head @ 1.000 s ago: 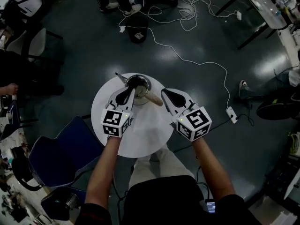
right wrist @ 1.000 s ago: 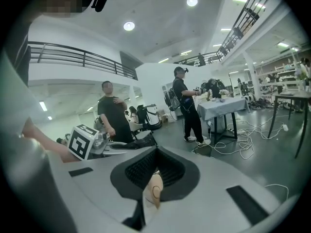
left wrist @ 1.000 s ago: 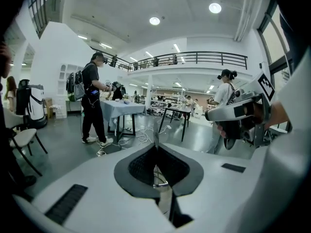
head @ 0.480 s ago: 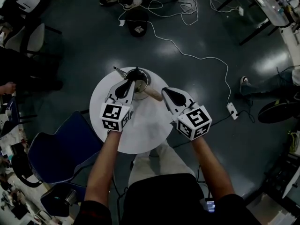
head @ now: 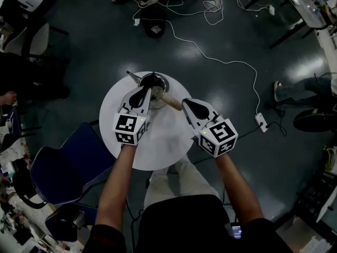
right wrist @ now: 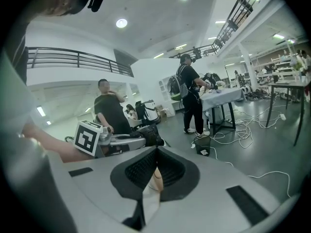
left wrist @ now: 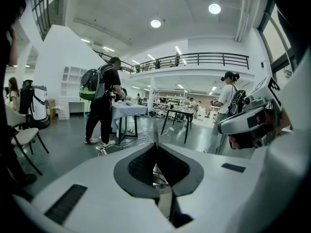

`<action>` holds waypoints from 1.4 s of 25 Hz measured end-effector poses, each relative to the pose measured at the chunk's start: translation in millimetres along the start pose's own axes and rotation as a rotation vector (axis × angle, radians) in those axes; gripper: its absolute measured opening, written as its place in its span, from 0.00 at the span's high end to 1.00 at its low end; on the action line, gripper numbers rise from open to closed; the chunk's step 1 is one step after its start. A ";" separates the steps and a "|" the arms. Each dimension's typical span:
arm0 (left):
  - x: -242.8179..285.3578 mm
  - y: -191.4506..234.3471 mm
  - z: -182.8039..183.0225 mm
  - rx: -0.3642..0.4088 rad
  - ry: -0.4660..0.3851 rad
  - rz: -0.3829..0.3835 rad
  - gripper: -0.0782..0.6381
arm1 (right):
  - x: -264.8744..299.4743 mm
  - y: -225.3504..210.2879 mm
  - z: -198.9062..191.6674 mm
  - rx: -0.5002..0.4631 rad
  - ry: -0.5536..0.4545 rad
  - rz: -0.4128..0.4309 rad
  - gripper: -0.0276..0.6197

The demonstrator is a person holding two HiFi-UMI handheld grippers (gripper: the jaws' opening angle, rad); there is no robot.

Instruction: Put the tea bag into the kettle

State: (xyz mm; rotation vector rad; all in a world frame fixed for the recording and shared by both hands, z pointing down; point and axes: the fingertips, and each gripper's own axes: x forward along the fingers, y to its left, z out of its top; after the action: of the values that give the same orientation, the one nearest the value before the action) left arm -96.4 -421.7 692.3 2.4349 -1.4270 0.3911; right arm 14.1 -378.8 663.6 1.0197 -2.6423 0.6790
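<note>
A metal kettle (head: 154,87) with a tan wooden handle (head: 171,103) stands at the far side of the round white table (head: 158,146). My left gripper (head: 147,91) hangs over the kettle's mouth with its jaws shut. In the left gripper view (left wrist: 155,146) a thin dark strip sticks up from the tips, and the tea bag itself is hidden. The kettle's metal (left wrist: 158,181) shows under the jaws. My right gripper (head: 185,104) is shut just at the handle's end, which shows through the jaws' gap (right wrist: 155,176) in the right gripper view.
A blue chair (head: 68,167) stands left of the table. White cables (head: 210,57) and a power strip (head: 261,123) lie on the dark floor. A black bin (head: 154,28) sits beyond the table. People stand by tables (left wrist: 129,111) in the distance.
My left gripper has crept a little farther over the kettle's mouth. The right gripper has stayed by the handle.
</note>
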 end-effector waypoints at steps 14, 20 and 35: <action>-3.3 -1.2 -2.4 -0.007 0.004 -0.002 0.87 | -3.4 3.0 -2.9 0.003 0.002 0.000 0.93; -15.7 -6.4 10.9 -0.006 -0.003 -0.006 0.87 | -6.9 10.5 10.1 -0.008 -0.011 0.007 0.93; -64.5 -20.4 43.3 -0.003 -0.013 0.013 0.87 | -19.2 39.7 45.3 -0.037 -0.055 0.046 0.93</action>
State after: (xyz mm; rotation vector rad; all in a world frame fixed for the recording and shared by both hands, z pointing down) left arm -105.3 -377.2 626.0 2.4317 -1.4478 0.3772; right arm -0.9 -364.5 603.9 0.9843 -2.7222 0.6178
